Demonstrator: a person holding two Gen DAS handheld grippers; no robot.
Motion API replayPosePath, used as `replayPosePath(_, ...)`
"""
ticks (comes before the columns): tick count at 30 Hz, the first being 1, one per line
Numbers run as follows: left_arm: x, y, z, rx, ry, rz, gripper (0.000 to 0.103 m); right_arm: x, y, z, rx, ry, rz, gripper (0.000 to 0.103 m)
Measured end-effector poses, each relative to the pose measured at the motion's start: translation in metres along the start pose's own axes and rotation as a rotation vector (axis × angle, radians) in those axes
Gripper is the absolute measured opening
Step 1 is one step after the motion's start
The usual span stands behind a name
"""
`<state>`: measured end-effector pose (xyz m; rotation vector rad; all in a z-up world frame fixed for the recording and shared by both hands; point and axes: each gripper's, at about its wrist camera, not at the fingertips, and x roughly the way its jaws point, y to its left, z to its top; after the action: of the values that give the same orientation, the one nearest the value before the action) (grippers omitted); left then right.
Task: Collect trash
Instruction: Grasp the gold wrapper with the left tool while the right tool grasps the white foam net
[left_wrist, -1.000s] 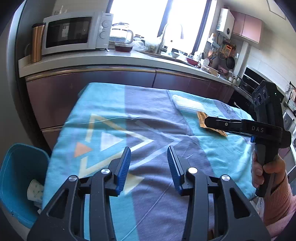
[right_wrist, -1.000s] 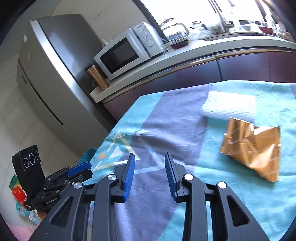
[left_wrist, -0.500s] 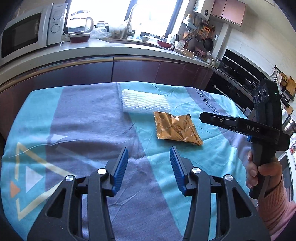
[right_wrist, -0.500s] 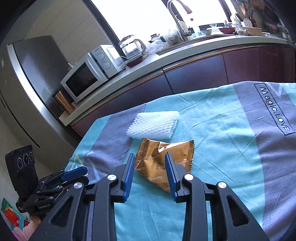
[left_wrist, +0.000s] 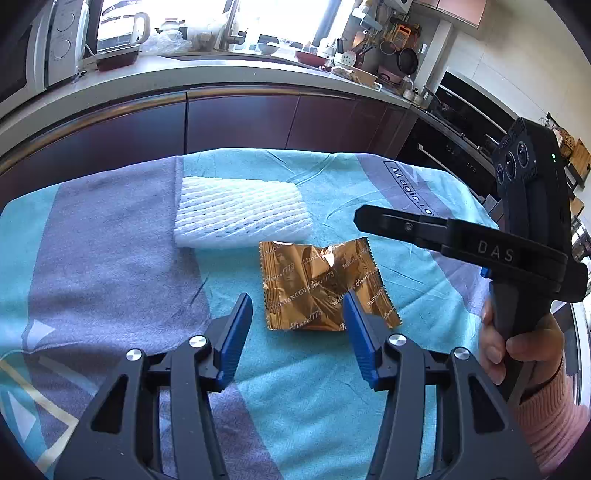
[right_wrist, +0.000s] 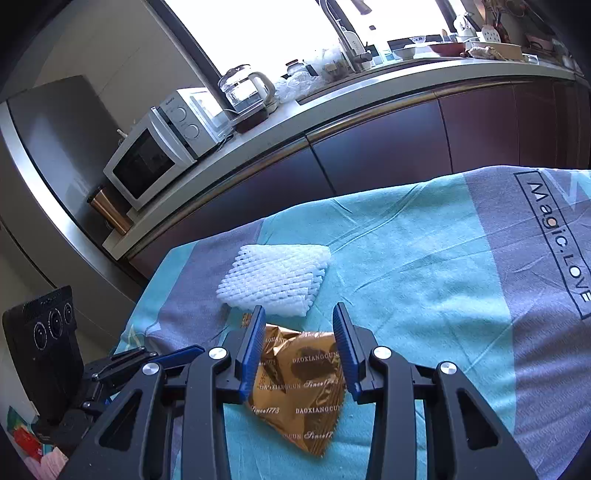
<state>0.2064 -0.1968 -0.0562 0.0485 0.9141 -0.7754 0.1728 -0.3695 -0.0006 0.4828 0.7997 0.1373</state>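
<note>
Wrapper (left_wrist: 325, 286) lies flat at centre frame, so both tools straddle it: left tool (left_wrist: 297, 314) and right tool (right_wrist: 299, 334) have just been opening, jaws apart, nothing gripped.

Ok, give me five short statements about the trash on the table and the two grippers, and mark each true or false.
1. The gold wrapper lies flat on the cloth. True.
2. The white foam net sits on top of the wrapper. False: it lies beside it, on the counter side.
3. The left gripper is clamped on the wrapper. False: its jaws stand apart, empty.
4. The right gripper has its jaws open above the wrapper. True.
5. The foam net is held by a gripper. False: neither touches it.
</note>
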Motion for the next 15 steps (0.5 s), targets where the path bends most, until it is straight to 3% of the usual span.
replayPosePath(3, 0.011, 0.000, 0.004, -0.007, 0.026, -0.021, 0.052, 0.012, -0.002, 0.009, 0.013, 0.018, 0.015, 0.037)
replayPosePath(7, 0.024, -0.001, 0.007, -0.007, 0.053, -0.031, 0.055, 0.032, -0.001, 0.017, 0.011, 0.057, 0.025, 0.050)
replayPosePath(15, 0.038, 0.001, 0.006, -0.002, 0.079, -0.074, 0.055, 0.062, 0.000, 0.026, 0.013, 0.127, 0.040, 0.052)
